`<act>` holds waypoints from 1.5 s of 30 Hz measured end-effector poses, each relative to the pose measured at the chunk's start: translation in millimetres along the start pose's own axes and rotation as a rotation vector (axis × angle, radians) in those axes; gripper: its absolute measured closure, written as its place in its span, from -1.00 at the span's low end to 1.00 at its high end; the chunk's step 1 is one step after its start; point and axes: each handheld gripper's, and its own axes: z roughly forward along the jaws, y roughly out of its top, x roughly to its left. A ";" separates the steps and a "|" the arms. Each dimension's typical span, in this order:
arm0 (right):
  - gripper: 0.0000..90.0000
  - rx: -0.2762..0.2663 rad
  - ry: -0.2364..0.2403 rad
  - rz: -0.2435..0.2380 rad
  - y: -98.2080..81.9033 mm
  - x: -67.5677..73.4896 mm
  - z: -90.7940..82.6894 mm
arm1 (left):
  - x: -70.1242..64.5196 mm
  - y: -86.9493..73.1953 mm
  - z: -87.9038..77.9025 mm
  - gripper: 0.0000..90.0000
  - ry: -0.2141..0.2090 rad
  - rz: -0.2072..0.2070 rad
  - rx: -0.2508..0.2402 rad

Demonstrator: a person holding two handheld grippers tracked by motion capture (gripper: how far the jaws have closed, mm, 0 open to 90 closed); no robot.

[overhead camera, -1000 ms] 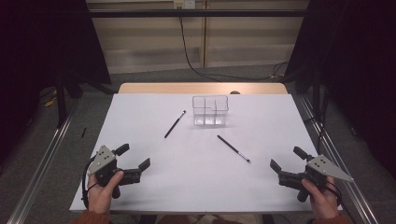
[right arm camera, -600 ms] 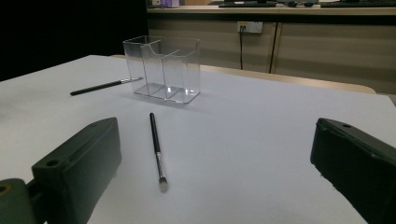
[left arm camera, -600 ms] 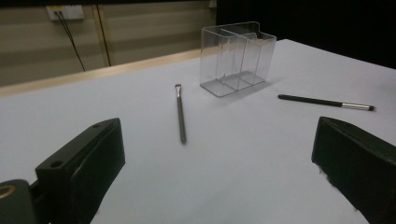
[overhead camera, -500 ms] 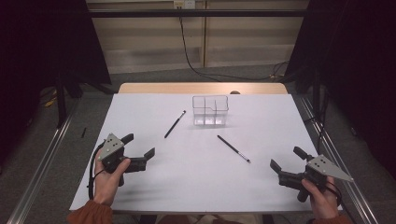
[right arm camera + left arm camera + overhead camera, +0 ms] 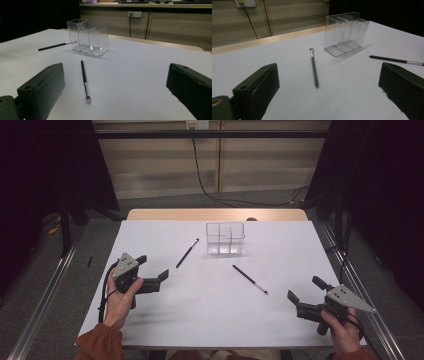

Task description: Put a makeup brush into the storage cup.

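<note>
Left gripper [image 5: 152, 271]: held in the person's left hand [image 5: 120, 292] above the white table cover [image 5: 210, 300]; its jaws are spread wide, nothing is gripped and nothing is touched.
Right gripper [image 5: 304, 294]: held in the right hand [image 5: 337, 327] at the near right edge of the cover; its jaws are likewise spread wide and released, and nothing is held or touched.
Brush ahead of the left gripper [image 5: 313, 68]: a thin dark makeup brush is seen lying flat between the two jaws in the left gripper view, well beyond their tips, with its bristle end turned away from the gripper.
Brush ahead of the right gripper [image 5: 84, 78]: a second dark brush with a metal ferrule is seen lying flat in front of the right jaws, bristle end nearest the gripper, apart from both jaws.
Clear organiser [image 5: 225, 238]: an upright transparent box with inner dividers is found beyond both brushes, farther from each gripper than its brush; nothing can be made out inside it.
Writing: no brand, label or lettering can be read on the grippers, brushes or organiser.
</note>
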 end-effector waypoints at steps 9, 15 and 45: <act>-0.98 0.003 0.009 -0.003 0.1 0.5 2.5 | 3.9 13.3 19.2 -0.94 -0.007 0.003 0.021; -0.98 0.001 0.013 0.001 0.5 0.7 3.4 | 4.8 22.5 24.3 -0.95 -0.006 0.005 0.005; -0.97 0.010 0.010 -0.003 -0.1 0.5 4.0 | 21.8 67.7 90.1 -0.94 0.003 0.094 0.118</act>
